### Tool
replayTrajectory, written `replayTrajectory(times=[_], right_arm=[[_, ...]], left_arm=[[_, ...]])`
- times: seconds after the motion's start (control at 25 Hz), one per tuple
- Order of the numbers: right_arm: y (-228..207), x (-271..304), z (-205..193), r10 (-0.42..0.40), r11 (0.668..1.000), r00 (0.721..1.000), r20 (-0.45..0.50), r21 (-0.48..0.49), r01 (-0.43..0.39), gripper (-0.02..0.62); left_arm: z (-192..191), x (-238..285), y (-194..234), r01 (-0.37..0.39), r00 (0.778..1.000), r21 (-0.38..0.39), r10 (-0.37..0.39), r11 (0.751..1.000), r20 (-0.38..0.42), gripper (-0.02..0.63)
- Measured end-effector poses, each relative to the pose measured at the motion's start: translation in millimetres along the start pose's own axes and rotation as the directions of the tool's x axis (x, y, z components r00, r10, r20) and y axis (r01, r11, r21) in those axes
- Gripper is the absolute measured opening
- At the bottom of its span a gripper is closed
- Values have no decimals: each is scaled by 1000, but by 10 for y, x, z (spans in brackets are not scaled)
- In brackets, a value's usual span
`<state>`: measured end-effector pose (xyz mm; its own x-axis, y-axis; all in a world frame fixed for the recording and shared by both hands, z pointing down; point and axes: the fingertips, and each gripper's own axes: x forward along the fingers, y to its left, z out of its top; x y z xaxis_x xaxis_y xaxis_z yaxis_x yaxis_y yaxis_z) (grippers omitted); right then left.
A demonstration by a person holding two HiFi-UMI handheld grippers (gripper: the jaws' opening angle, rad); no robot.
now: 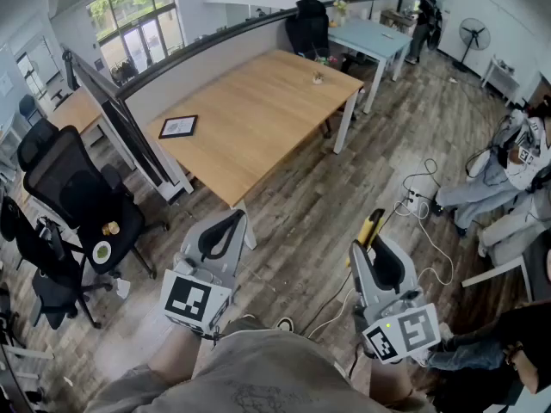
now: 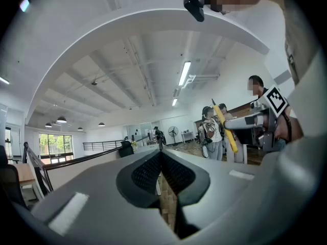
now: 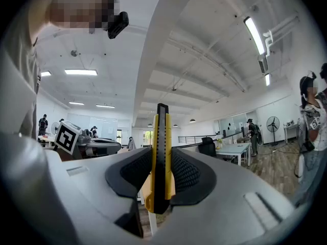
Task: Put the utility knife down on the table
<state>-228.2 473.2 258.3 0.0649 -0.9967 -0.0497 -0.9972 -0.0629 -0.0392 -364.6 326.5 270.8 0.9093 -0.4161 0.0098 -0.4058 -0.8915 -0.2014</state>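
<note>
The right gripper had its fingers clamped on the knife, well apart from the counter; letting go there would likely have dropped it on the floor. The left gripper had its fingers together, empty.

No words, numbers or brand names could be read anywhere. The marker cubes on the left tool and right tool bore only black-and-white square patterns. Print on the framed sheet on the bench was too small to read.

Head view looks steeply down on left gripper and right gripper; their views face level along the jaws
</note>
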Motion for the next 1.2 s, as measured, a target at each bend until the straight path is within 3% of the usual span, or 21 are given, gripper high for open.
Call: replayTrajectory(times=[0.76, 0.92, 1.2], right_arm=[[-146, 38, -139, -9, 1000, 999, -34, 26, 10, 124], [-262, 107, -162, -23, 999, 999, -39, 26, 24, 124], [-531, 434, -252, -36, 999, 997, -61, 23, 38, 124]], left_arm=[[-78, 167, -116, 32, 998, -28, -34, 999, -51, -2], [-81, 315, -80, 46, 999, -1, -46, 999, -11, -2], [-173, 705, 53, 64, 997, -15, -64, 998, -34, -2]])
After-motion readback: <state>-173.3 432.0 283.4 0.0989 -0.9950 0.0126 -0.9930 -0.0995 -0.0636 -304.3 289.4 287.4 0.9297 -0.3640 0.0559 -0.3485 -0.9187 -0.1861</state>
